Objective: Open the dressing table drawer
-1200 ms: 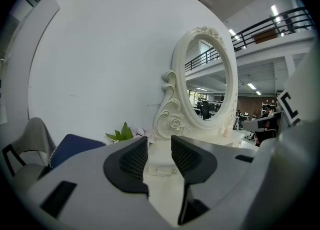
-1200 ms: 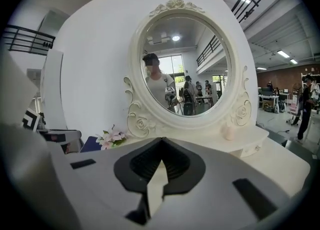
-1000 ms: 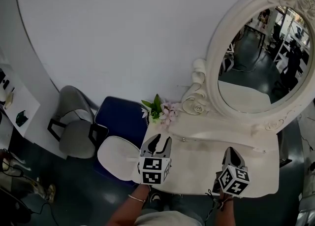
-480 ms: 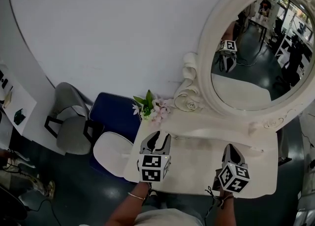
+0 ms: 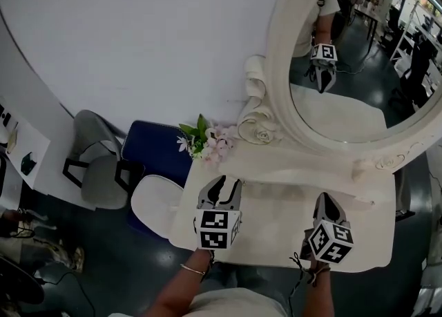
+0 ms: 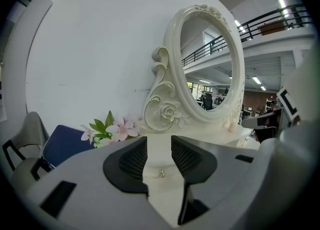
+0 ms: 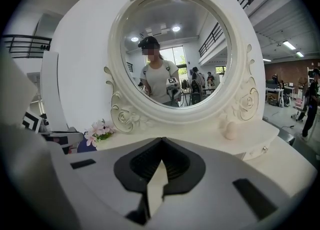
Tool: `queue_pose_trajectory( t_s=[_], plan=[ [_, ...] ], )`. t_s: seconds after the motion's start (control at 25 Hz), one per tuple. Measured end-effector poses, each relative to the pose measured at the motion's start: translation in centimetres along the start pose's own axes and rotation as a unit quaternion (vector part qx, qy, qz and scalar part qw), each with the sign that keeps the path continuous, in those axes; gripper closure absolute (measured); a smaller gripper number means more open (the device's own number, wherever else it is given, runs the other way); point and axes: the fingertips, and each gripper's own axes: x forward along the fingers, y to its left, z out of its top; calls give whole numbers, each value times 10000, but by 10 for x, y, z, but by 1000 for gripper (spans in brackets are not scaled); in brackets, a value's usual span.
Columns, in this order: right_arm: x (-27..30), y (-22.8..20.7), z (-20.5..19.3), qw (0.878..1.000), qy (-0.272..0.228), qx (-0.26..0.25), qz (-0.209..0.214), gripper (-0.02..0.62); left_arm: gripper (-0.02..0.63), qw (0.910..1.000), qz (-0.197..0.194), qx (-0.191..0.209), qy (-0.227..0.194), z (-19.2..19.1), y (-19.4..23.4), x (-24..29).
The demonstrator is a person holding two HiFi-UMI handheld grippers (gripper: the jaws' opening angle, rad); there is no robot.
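A white dressing table (image 5: 276, 229) carries a big oval mirror (image 5: 345, 67) with a low drawer tier (image 5: 297, 188) under it. In the left gripper view the drawer front's small metal knob (image 6: 161, 174) shows in the gap between the jaws, some way ahead. My left gripper (image 5: 221, 190) (image 6: 159, 146) hovers over the tabletop's left part, open and empty. Over the right part my right gripper (image 5: 324, 204) (image 7: 161, 141) is shut with nothing in it. A second knob (image 7: 265, 149) sits at the tier's right end.
Pink flowers (image 5: 204, 144) lie at the table's back left corner. A blue chair (image 5: 148, 157), a grey chair (image 5: 97, 174) and a white round stool (image 5: 155, 206) stand left of the table. A small egg-shaped ornament (image 7: 230, 130) sits by the mirror base. A white wall stands behind.
The head view has tilted and moved in, so the mirror looms larger and reflects the person with a gripper. Both grippers sit slightly farther over the tabletop; their jaws have not changed.
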Motion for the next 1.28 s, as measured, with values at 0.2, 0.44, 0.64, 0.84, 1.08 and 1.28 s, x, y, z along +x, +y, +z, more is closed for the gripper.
queue_pose_trajectory(
  t_s=[0.2,0.44,0.64,0.84,1.08,1.28],
  plan=[
    [10,-6,-18,9997,229,83,50,589,453,9997,22,-13,251,-20,-5,11],
    [24,-13,-50,9982,571,169,88,589,453,9982,45,-36,603,-56,-10,26],
    [35,-20,-80,9962,836,216,81,589,453,9963,64,-95,856,-89,-10,38],
    [43,-28,-109,9939,1067,263,69,589,453,9948,90,-143,1008,-115,-12,46],
    [46,-28,-132,9918,1244,298,51,589,453,9932,144,-195,1136,-135,-10,46],
    [45,-29,-141,9908,1309,348,9,589,453,9926,124,-152,1197,-141,-10,46]
  ],
)
